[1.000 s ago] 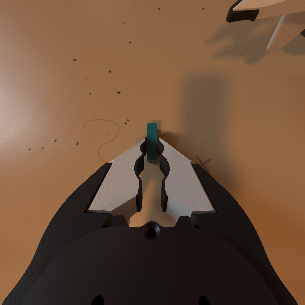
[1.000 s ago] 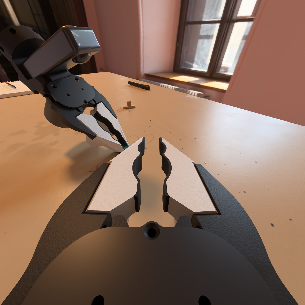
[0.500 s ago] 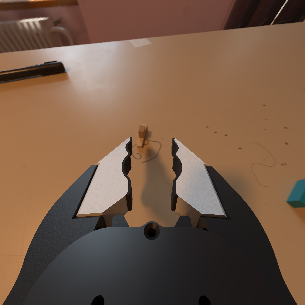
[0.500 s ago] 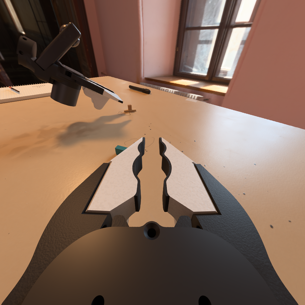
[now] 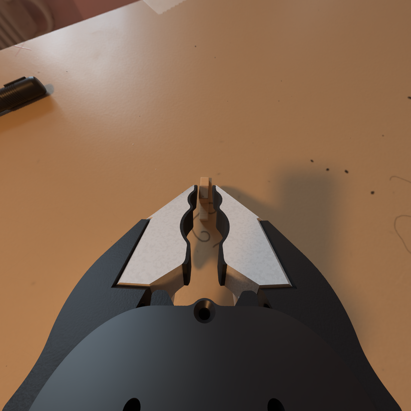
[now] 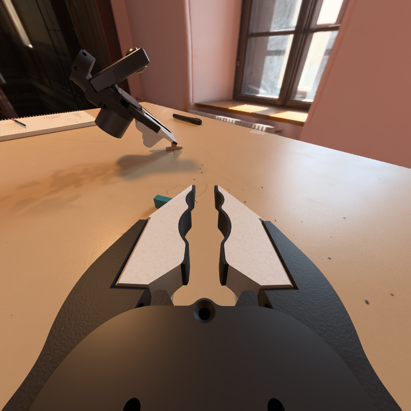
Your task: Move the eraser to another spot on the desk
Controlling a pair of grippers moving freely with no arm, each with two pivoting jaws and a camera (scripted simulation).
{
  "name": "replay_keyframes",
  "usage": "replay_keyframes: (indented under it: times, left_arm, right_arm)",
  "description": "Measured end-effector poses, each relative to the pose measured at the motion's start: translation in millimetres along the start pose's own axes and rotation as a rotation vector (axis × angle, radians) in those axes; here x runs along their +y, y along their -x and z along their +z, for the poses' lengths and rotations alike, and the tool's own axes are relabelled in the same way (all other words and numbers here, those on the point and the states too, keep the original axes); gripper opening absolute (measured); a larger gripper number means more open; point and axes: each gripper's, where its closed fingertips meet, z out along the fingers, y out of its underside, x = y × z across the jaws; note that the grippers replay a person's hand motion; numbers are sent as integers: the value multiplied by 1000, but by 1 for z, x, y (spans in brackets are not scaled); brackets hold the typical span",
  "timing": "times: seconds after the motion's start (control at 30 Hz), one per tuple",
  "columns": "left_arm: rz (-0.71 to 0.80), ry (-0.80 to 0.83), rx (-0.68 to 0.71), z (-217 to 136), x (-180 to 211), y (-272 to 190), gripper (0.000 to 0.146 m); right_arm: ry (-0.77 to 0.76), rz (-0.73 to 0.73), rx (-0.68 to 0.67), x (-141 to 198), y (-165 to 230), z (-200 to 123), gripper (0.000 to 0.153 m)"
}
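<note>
The teal eraser (image 6: 161,200) lies flat on the desk, just left of my right gripper's left fingertip and partly hidden by it. It does not show in the left wrist view. My left gripper (image 5: 204,189) is tilted down at a small T-shaped wooden piece (image 5: 204,193). Its jaws straddle the upright with a thin gap on each side. The right wrist view shows that gripper (image 6: 174,142) farther back with its tips at the wooden piece (image 6: 174,147). My right gripper (image 6: 204,189) hovers low with a narrow gap and is empty.
A black marker (image 5: 20,93) lies at the far left, near the desk's window edge (image 6: 188,119). A lined notepad (image 6: 44,122) with a red pen (image 6: 19,122) lies at the back left. Pen scribbles and dark specks mark the desk.
My left gripper let go of the eraser, opened, and moved away to the wooden piece. Its jaws have since narrowed around that piece. My right gripper has barely moved.
</note>
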Motion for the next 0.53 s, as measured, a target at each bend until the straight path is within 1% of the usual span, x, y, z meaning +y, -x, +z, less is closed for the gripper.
replay_keyframes:
  times: [0.17,0.53]
  left_arm:
    - [20,31,-1,2,4,2,8]
    - [157,82,-69,5,4,7,8]
  right_arm:
    - [7,6,-13,2,2,1,17]
    - [4,15,-12,1,1,1,17]
